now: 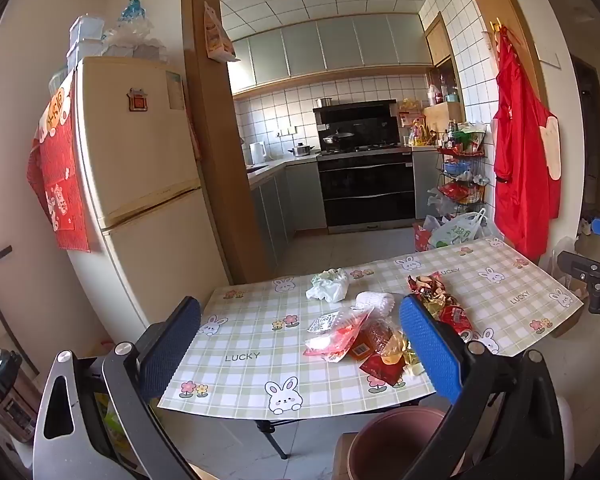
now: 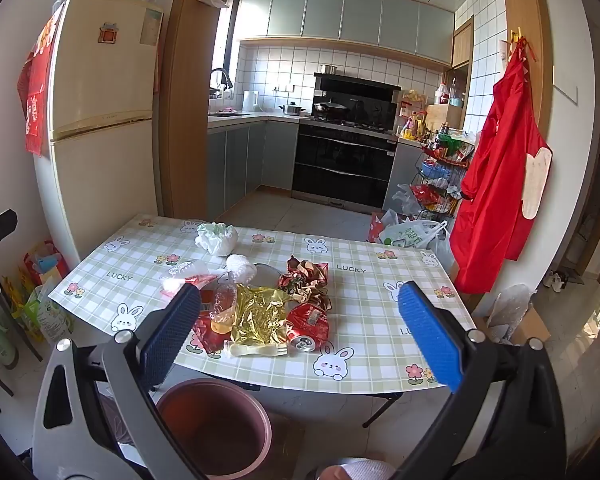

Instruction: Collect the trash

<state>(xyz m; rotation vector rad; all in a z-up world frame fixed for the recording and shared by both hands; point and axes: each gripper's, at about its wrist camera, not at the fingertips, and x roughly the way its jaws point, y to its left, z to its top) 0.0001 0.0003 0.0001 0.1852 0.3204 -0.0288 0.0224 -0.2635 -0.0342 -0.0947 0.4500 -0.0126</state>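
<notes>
Trash lies in a heap on the bunny-print table [image 2: 364, 304]: a gold foil wrapper [image 2: 258, 316], a crushed red can [image 2: 310, 326], a crumpled red-gold wrapper [image 2: 306, 280], a clear plastic bottle [image 2: 224, 304] and a white crumpled bag [image 2: 217, 238]. The left wrist view shows the same heap, with the white bag [image 1: 328, 285] and a red-and-clear wrapper [image 1: 334, 338]. A brown bin [image 2: 214, 426] stands on the floor below the table's near edge. My left gripper [image 1: 300, 354] and right gripper [image 2: 300, 336] both hover open before the table, holding nothing.
A cream fridge [image 1: 140, 160] stands at the left, beside a wooden door frame. Behind the table lies the kitchen with an oven [image 2: 344, 168]. A red apron [image 2: 496, 184] hangs on the right wall. Plastic bags [image 2: 410, 236] sit on the floor past the table's far right corner.
</notes>
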